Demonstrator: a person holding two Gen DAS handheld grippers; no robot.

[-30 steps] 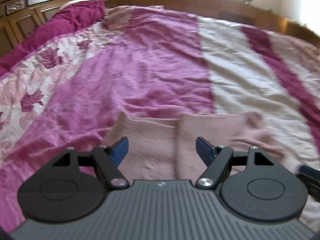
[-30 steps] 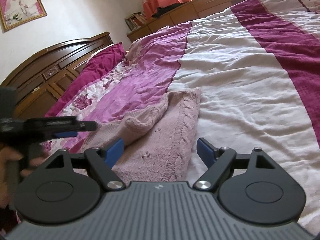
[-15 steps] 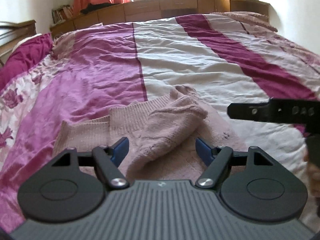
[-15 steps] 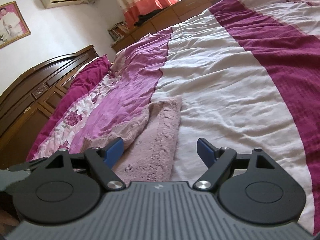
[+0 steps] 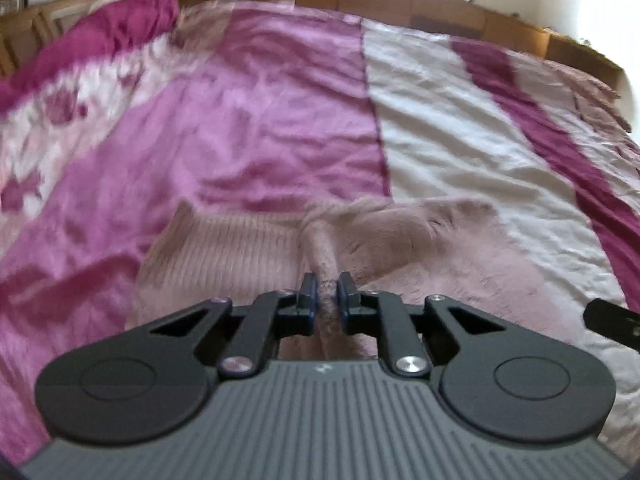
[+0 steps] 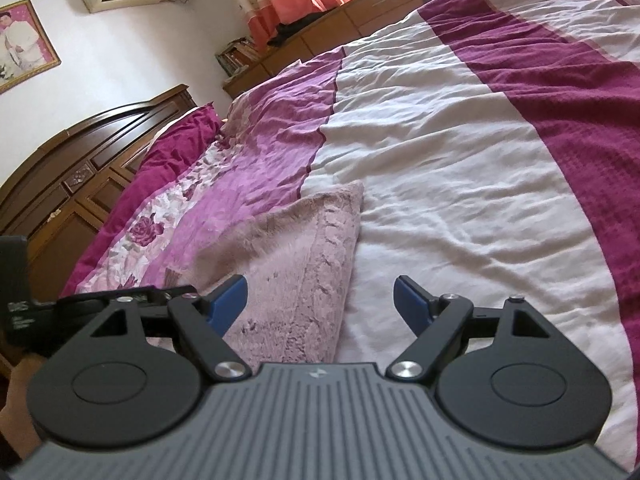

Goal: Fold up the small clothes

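A small dusty-pink knit sweater (image 5: 420,256) lies on the bed, ribbed hem to the left. My left gripper (image 5: 327,294) is shut on a pinched ridge of the sweater (image 5: 320,252) near its middle. In the right wrist view the sweater (image 6: 296,264) lies flat under and ahead of my right gripper (image 6: 320,300), which is open and empty just above its right edge. The left gripper (image 6: 120,300) shows at the left of that view.
The bedspread has magenta, white and dark red stripes (image 6: 460,168). A dark wooden headboard (image 6: 68,168) stands at the left. A wooden cabinet with books (image 6: 320,40) runs along the far wall under the curtains.
My left gripper has closed on a fold of the sweater; it was open half a second ago. The loose sleeve bundle is now pulled toward me. My right gripper stays open.
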